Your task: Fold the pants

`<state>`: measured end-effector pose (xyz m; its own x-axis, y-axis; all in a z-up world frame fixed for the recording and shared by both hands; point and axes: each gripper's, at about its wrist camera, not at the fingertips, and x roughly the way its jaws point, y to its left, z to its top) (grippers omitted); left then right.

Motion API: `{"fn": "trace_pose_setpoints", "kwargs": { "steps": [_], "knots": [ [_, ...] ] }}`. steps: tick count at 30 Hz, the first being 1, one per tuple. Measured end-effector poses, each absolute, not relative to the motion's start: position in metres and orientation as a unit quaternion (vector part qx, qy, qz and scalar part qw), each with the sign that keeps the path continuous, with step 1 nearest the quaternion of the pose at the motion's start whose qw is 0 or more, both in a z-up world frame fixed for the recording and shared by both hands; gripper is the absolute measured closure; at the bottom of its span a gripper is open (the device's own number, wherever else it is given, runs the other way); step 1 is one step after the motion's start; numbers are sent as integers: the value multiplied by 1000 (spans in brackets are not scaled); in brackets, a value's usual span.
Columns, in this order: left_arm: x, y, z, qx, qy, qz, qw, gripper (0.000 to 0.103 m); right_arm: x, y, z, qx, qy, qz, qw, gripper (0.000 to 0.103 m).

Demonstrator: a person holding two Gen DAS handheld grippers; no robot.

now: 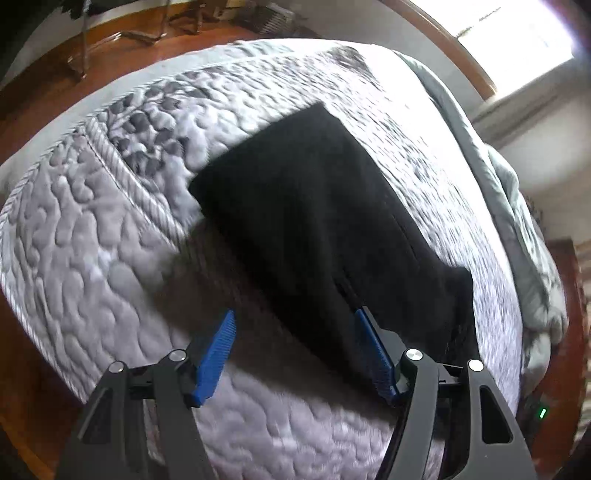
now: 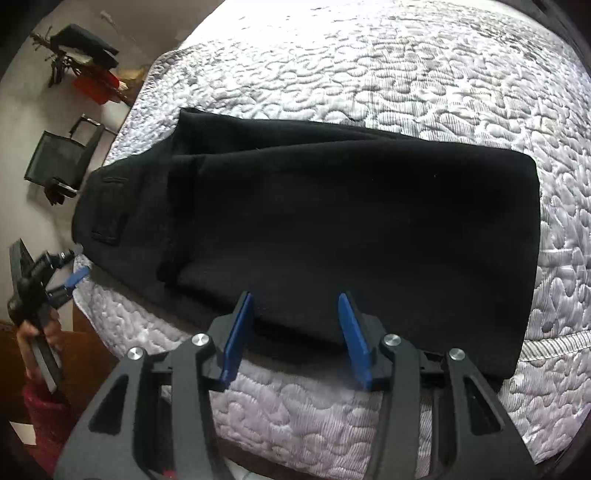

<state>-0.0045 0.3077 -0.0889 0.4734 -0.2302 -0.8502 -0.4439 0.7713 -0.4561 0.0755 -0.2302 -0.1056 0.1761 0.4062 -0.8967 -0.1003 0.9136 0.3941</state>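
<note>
Item: black pants (image 2: 332,229), lying folded on a grey quilted bedspread (image 2: 406,81), long axis running left to right in the right wrist view. Waist end with a patch pocket (image 2: 109,210) lies at the left, reaching the bed's left edge; the leg layer is doubled over it, its hem edge stopping just right of the pocket. Fold edge at the right is squared off.

Right gripper (image 2: 297,332): blue fingers spread apart, nothing between them, poised at the near edge of the pants.

Left gripper (image 1: 295,354): blue fingers wide apart, released, holding nothing; its right finger sits against the near end of the pants, its left finger over bare bedspread. The same gripper shows small at the far left of the right wrist view, held in a hand with a red sleeve.

Surroundings: wooden floor (image 1: 122,48), crumpled grey blanket (image 1: 517,206) on the far right of the bed, bright window (image 1: 517,33), black mesh chair (image 2: 59,158)
</note>
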Motion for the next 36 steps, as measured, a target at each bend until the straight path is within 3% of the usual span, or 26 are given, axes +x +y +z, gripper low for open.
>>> {"fn": "trace_pose_setpoints", "kwargs": {
  "steps": [8,17,22,24,27,30,36],
  "knots": [
    [15,344,-96,-364,485,79,791,36,78,-230,-115,121,625,174,752,49],
    [30,313,-95,-383,485,7,786,36,80,-229,-121,132,621,174,753,44],
    [37,311,-123,-400,510,25,761,36,81,-231,-120,142,620,173,752,44],
    [38,305,-116,-397,502,18,768,53,80,-232,-120,142,617,177,754,44],
    [41,297,-105,-385,495,17,779,71,81,-235,-121,152,618,178,750,44],
    [38,295,-94,-388,479,23,787,79,81,-236,-120,158,618,178,749,44],
    [35,263,-46,-324,421,-7,847,82,73,-246,-109,168,614,167,753,43]
  ]
}}
